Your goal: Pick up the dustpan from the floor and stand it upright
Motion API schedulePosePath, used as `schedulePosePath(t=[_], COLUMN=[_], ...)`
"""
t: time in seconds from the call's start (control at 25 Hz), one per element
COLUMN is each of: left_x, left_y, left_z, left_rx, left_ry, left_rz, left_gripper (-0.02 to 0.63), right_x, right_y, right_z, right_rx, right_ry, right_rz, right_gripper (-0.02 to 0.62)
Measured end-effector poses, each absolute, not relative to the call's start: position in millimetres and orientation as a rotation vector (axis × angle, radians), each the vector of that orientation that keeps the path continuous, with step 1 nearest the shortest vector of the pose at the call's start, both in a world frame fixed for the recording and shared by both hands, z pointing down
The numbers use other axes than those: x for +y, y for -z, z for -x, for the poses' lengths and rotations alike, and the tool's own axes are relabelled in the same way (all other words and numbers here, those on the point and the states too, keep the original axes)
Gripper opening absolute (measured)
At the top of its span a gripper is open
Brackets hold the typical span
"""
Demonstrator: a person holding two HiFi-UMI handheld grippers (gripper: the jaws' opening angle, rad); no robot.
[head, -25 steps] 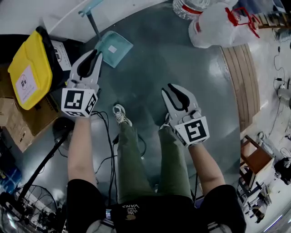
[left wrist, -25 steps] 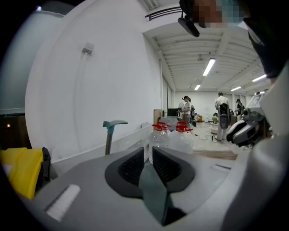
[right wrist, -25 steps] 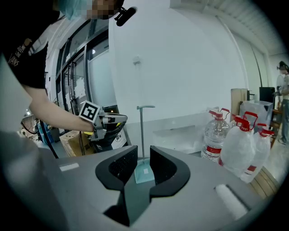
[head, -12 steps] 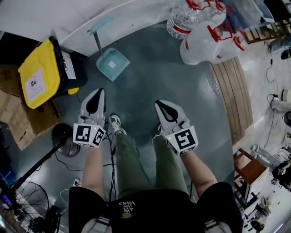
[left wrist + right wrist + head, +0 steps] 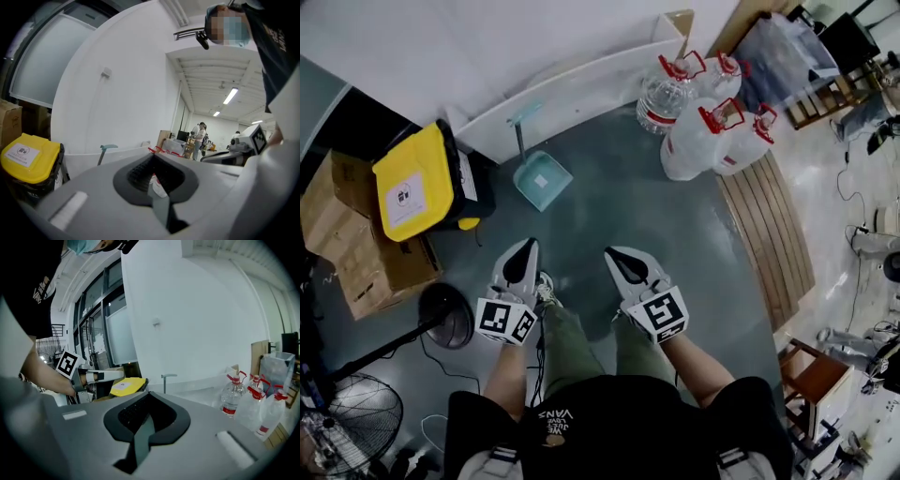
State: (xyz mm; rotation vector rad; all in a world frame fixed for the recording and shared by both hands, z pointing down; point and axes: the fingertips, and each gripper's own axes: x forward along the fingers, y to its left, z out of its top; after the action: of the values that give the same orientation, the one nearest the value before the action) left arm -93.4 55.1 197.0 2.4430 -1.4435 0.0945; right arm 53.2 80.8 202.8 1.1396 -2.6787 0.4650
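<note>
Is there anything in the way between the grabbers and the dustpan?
No, nothing visible. Only bare floor lies between the left gripper, the right gripper and the dustpan. The yellow bin sits off to the left and the bottles off to the right, both clear of the path.

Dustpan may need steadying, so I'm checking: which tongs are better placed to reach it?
Left, probably. The dustpan stands ahead of the left tongs; the right tongs sit further across. Both are shut and empty.
</note>
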Motion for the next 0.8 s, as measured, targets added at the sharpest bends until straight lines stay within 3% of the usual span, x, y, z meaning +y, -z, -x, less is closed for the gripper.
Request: schedulePosePath(t=[0.8], left_x=[105.5], left_y=[-96.9], left_z=[49.4], left_rx=[-1.454], left_ry=[-0.04], left_rz=[-2.536], left_gripper=[0.052], right_x=[128.8], right_y=[-86.4], right_z=[-101.5], right_rx=[-2.778], right_ry=[-0.326], right_rz=[-1.193], right_gripper=[0.002])
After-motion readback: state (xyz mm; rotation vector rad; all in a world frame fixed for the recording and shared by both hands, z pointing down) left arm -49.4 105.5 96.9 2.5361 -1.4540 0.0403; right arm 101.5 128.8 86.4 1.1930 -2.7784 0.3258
